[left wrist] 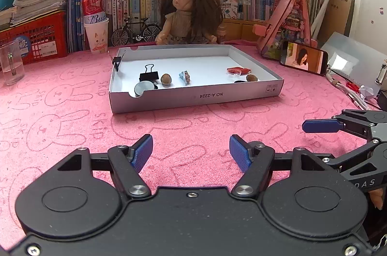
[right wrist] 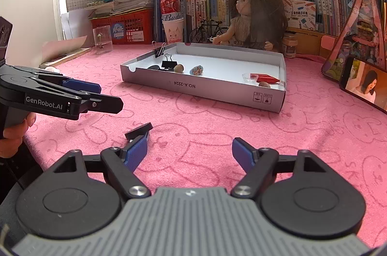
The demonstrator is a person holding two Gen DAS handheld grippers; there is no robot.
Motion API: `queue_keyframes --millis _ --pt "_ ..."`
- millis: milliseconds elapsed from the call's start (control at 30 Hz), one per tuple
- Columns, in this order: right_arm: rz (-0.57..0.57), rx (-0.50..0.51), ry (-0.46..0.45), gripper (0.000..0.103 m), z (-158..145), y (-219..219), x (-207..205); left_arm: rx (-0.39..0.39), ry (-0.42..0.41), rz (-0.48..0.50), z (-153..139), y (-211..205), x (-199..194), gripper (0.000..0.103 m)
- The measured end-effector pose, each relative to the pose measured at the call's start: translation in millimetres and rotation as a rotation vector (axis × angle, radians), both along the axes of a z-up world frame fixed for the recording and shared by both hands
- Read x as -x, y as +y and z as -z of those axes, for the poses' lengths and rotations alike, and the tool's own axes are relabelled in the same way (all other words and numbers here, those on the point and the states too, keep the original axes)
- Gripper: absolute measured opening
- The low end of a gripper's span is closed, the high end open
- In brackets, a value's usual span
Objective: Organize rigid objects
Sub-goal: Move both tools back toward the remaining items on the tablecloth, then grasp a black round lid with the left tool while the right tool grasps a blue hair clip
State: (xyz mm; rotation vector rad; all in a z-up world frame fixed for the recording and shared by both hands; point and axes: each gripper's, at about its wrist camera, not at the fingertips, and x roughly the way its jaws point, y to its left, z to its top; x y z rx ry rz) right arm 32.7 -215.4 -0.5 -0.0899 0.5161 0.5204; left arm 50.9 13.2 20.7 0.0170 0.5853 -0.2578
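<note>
A shallow white box (left wrist: 193, 96) (right wrist: 205, 91) sits on the pink cloth. Inside lie a black binder clip (left wrist: 148, 75) (right wrist: 168, 64), a round mirror-like disc (left wrist: 143, 88), a brown nut (left wrist: 166, 79) (right wrist: 179, 68), a small patterned clip (left wrist: 184, 76) (right wrist: 197, 70), a red object (left wrist: 238, 70) (right wrist: 263, 78) and another nut (left wrist: 252, 78) (right wrist: 264, 84). Another binder clip (left wrist: 116, 61) (right wrist: 159, 51) is clamped on the box's wall. A small black piece (right wrist: 139, 130) lies on the cloth by my right gripper's left finger. My left gripper (left wrist: 191, 150) and right gripper (right wrist: 189, 150) are open and empty.
A doll (left wrist: 188, 14), a model bicycle (left wrist: 135, 32), a paper cup with a can (left wrist: 95, 23), a red basket (left wrist: 36, 38) and books stand behind the box. A clear glass (left wrist: 11, 62) is at the left, a phone (left wrist: 303, 57) and cables at the right.
</note>
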Motion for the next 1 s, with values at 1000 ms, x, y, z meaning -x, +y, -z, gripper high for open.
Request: queue_keyframes --millis 1000 --pt "-0.116 0.003 -0.014 0.084 11.5 35.8 3.9 0.067 0.078 0.133 6.0 -32.8 -10.9 0.052"
